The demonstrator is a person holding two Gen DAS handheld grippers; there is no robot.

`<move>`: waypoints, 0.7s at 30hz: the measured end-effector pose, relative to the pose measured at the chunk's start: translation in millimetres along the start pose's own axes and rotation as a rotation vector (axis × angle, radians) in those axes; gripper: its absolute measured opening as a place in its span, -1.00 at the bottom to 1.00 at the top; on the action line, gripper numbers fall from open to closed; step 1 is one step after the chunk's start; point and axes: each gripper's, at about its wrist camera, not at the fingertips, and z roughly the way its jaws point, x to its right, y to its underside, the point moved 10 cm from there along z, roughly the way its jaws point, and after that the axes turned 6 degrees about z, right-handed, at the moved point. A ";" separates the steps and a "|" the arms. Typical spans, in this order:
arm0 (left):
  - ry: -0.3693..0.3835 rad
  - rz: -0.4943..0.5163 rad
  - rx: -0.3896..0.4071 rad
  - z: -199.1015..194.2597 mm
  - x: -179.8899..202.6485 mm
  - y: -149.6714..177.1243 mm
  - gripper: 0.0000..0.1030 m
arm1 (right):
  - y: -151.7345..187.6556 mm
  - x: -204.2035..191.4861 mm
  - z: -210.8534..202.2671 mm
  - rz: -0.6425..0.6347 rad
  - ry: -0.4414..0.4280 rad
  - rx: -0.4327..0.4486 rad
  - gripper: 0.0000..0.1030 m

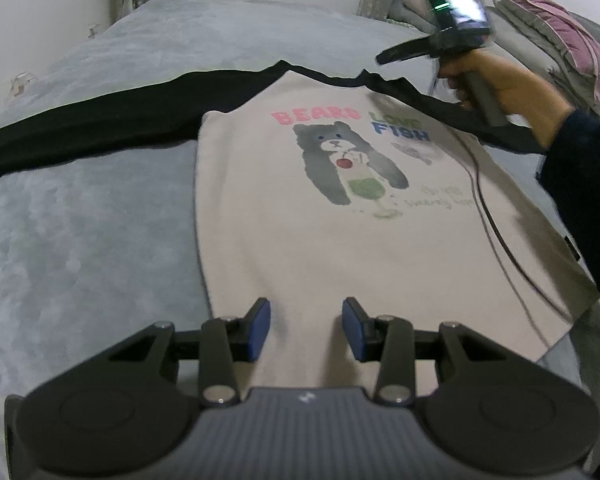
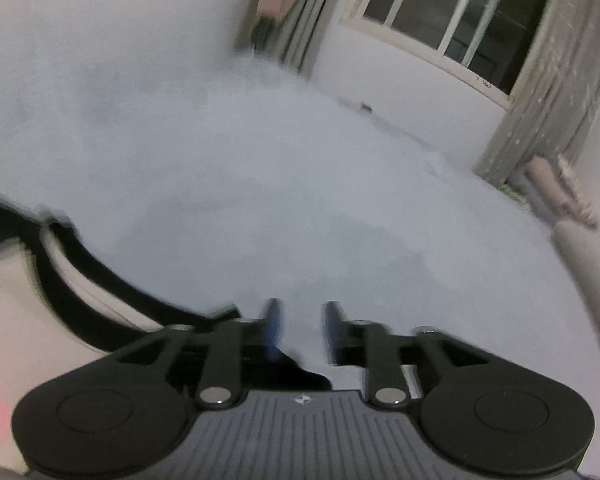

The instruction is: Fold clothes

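Bed (image 1: 100,220) with a grey plush cover fills a pale-walled room; a cream raglan T-shirt (image 1: 300,240) with black sleeves and a bear print lies flat, front up, across the middle of the bed, collar toward the far edge, pillows (image 1: 560,40) piled at the far right corner. Left wrist view only: left hand-held gripper (image 1: 306,328), fingers apart over the shirt's near hem, clamping nothing, and the person's hand (image 1: 500,84) holding the right hand-held gripper (image 1: 384,58) above the collar. Right wrist view only, blurred: dark window (image 2: 456,20), grey curtains (image 2: 548,92), right hand-held gripper's fingers apart and empty over bare cover just beside the black collar (image 2: 100,280).

Grey blanket (image 1: 100,208), pillows (image 1: 560,40), window (image 2: 456,16) and curtains (image 2: 548,92).
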 end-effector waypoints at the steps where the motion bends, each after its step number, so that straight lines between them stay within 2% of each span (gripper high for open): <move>1: -0.001 0.001 0.001 -0.8 -0.1 0.2 -0.28 | -0.2 8.7 -11.5 0.045 -0.035 -0.010 -0.12; 3: 0.002 0.005 0.004 -2.4 1.2 0.7 -0.28 | 6.2 31.7 -22.7 0.120 -0.055 -0.041 -0.12; 6: 0.011 0.011 0.010 -4.8 4.7 0.2 -0.28 | 26.2 80.1 -31.6 0.217 -0.020 -0.072 -0.12; 9: 0.021 0.023 0.019 -5.8 10.2 -1.7 -0.28 | 55.8 103.0 -30.2 0.291 -0.049 -0.117 -0.12; 10: 0.020 0.028 0.020 -5.3 11.8 -1.7 -0.27 | 71.5 98.3 -24.6 0.270 -0.065 -0.156 -0.13; 11: 0.017 0.033 0.018 -4.5 12.6 -1.0 -0.27 | 86.4 95.1 -17.0 0.213 -0.031 -0.199 -0.17; 12: 0.012 0.032 0.014 -3.7 11.7 0.3 -0.27 | 100.8 92.5 -9.6 0.150 0.012 -0.241 -0.08; 14: 0.002 0.024 0.006 -2.5 8.0 2.9 -0.27 | 106.5 105.7 -9.8 0.170 0.074 -0.227 -0.01; 17: -0.002 0.006 0.009 -3.1 1.8 1.2 -0.27 | 106.1 131.3 -12.2 0.195 0.198 -0.211 -0.21; 18: 0.000 0.003 0.013 -3.4 0.8 -1.2 -0.27 | 101.3 132.6 -13.5 0.207 0.186 -0.197 -0.23; 21: 0.001 -0.003 0.033 -4.3 -2.6 -11.0 -0.25 | 82.0 103.1 -16.6 0.192 0.052 -0.130 -0.22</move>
